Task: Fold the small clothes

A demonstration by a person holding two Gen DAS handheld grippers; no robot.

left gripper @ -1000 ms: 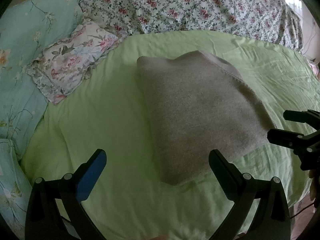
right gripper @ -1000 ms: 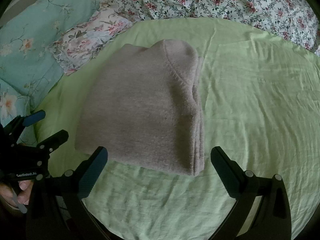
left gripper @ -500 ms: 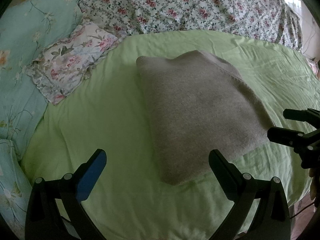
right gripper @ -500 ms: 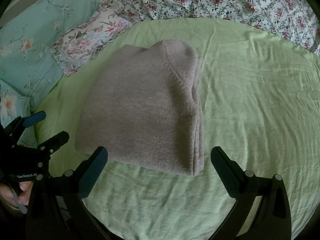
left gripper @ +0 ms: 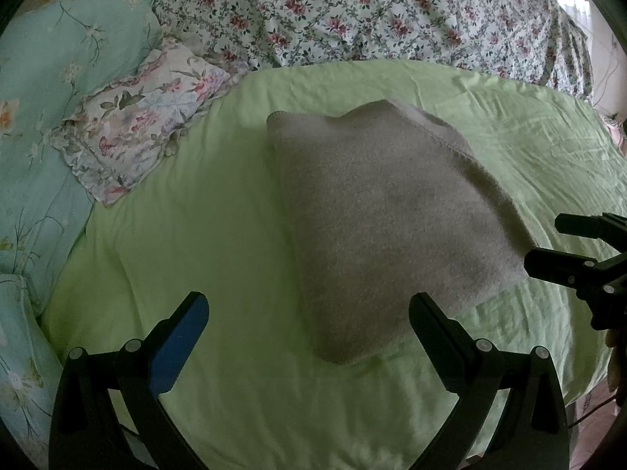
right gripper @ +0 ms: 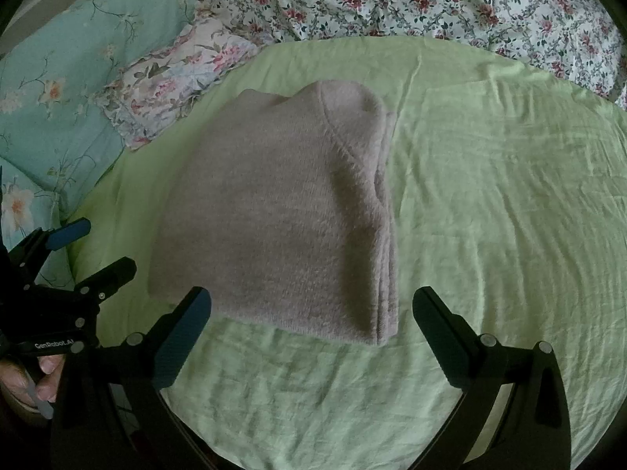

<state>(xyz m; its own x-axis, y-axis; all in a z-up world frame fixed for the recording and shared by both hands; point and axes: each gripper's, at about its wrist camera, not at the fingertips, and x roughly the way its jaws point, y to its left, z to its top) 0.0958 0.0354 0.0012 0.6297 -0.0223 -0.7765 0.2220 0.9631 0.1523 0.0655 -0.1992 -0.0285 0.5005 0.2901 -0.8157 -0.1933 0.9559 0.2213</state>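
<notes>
Sweater (right gripper: pixel 282 211): folded into a neat stack, centre of frame on the bed (right gripper: pixel 490 196), apparently finished.
Left tool (left gripper: pixel 305 321): wide, empty, near edge.
Right tool (right gripper: pixel 311 313): wide, empty, likewise clear.

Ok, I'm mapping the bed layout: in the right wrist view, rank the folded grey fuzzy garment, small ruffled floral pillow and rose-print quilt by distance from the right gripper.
1. Folded grey fuzzy garment, just ahead of the right gripper.
2. Small ruffled floral pillow, far left.
3. Rose-print quilt, along the back.
</notes>
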